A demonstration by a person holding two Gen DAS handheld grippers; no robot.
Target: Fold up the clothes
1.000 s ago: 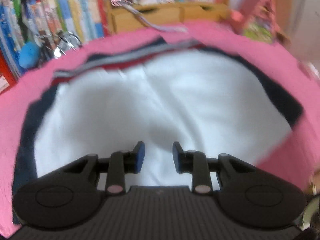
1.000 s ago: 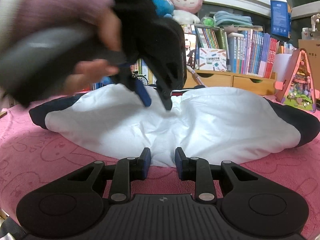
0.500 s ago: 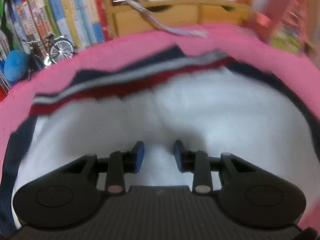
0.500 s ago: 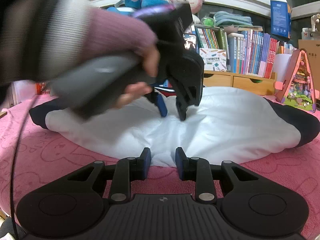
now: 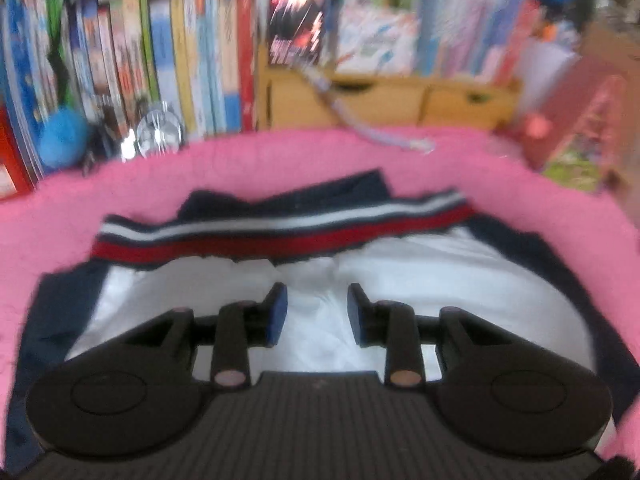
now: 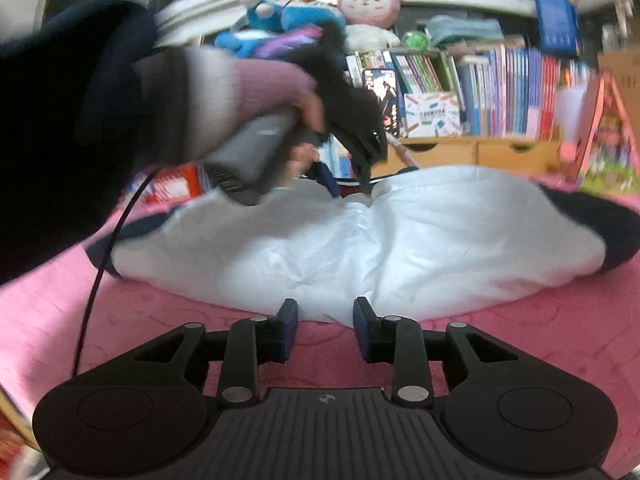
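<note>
White lining faces up on the jacket, which lies spread on a pink towel — navy sleeves at both ends, a striped red, white and navy hem band along its far edge. The left gripper hangs over the white fabric near that band, its blue-padded fingers apart with nothing between them; a hand in a mauve cuff grips its handle. The right gripper sits low over the towel just before the jacket's near edge, jaws apart and empty. Books and plush toys fill the shelves behind.
</note>
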